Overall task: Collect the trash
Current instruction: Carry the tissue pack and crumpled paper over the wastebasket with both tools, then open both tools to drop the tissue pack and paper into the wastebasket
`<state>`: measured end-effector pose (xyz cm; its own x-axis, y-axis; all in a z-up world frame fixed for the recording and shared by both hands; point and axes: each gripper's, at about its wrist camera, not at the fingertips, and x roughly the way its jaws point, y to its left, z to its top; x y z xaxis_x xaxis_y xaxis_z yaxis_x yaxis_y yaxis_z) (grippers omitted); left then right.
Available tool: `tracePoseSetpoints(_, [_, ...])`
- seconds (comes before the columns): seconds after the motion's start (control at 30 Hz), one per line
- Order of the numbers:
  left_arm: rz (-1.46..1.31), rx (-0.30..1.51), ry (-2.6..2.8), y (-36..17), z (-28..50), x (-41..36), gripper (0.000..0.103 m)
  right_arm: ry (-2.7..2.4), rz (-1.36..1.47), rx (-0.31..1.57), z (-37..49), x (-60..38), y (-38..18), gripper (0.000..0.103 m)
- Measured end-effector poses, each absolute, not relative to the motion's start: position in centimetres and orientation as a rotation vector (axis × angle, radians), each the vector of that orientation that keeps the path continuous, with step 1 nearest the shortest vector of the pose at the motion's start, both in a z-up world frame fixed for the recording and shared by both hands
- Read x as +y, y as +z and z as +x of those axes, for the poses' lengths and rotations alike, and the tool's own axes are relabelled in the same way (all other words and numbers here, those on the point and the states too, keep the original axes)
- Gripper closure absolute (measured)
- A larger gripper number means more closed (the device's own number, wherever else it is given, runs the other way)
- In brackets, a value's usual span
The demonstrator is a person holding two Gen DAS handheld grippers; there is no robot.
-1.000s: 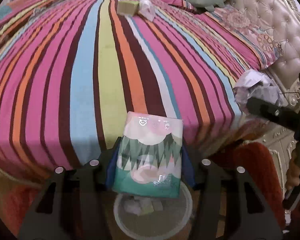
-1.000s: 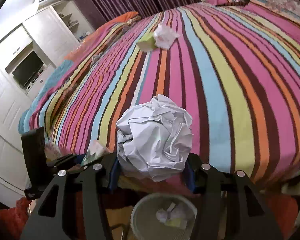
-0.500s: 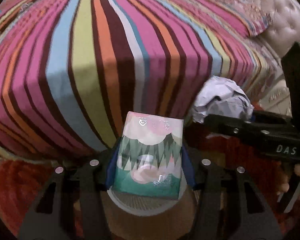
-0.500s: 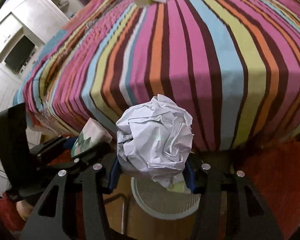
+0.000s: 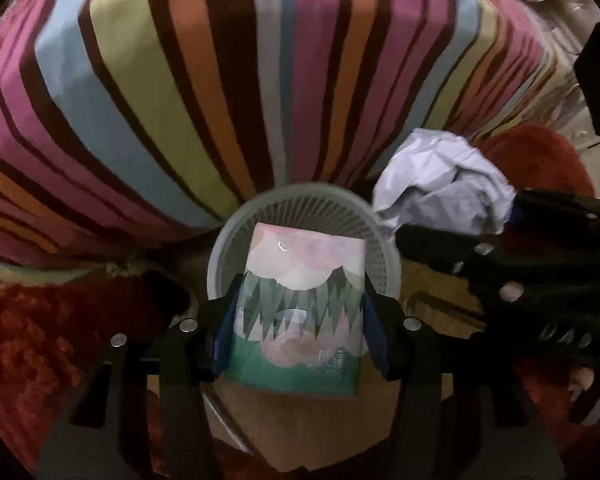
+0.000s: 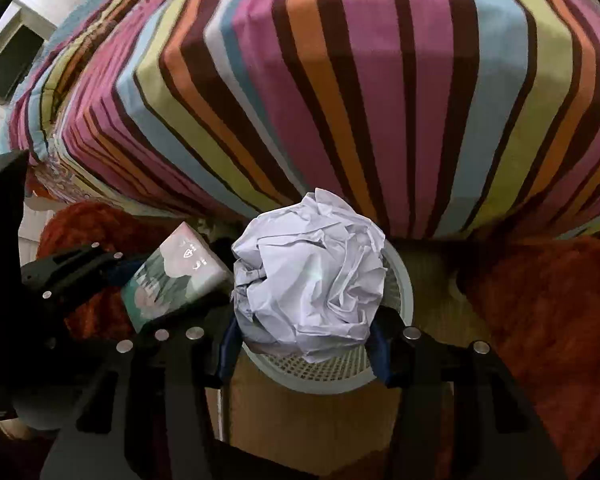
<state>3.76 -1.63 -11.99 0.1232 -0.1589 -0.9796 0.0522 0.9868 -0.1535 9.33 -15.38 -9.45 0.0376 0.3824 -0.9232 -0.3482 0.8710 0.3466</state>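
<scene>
The bed fills the upper part of both views, its cover striped in pink, brown, orange, pale blue and yellow-green, and it hangs down over the near edge toward the floor. A shaggy red rug lies on the floor to either side, with a strip of bare wooden floor between. In the right wrist view a white cupboard with a dark screen stands at the far left.

On the wooden floor, just beside the foot of the bed, stands a round pale mesh bin. Its rim also shows in the right wrist view.

The right claw is closed on a crumpled ball of white paper, its blue pads pressing the ball from both sides. The ball hangs over the bin's opening and hides most of it in that view. In the left wrist view the same paper ball sits at the right rim of the bin.

The left claw is closed on a small packet of tissues, printed in pink, white and green, with its blue pads tight against the two long edges. The packet is held over the bin's mouth, pointing steeply down. In the right wrist view the packet sits just left of the paper ball, close but not clearly touching it.
</scene>
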Motion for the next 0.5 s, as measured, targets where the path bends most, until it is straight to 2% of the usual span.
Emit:
tracePoseSetpoints(0.17, [-0.115,1.584,-0.141,-15.2,4.5,-1.1,0.050,0.486,0.200,1.586,11.2,-16.9,-13.3,0.054])
tracePoseSetpoints(0.3, [-0.176,1.714,-0.119,-18.6,5.4,-0.4,0.050,0.418,0.226,1.653,12.1,-16.5,-15.5,0.054])
tracePoseSetpoints(0.5, [-0.158,1.815,-0.115,-21.9,6.0,-1.2,0.050,0.364,0.243,1.782,13.3,-16.6,-19.3,0.054])
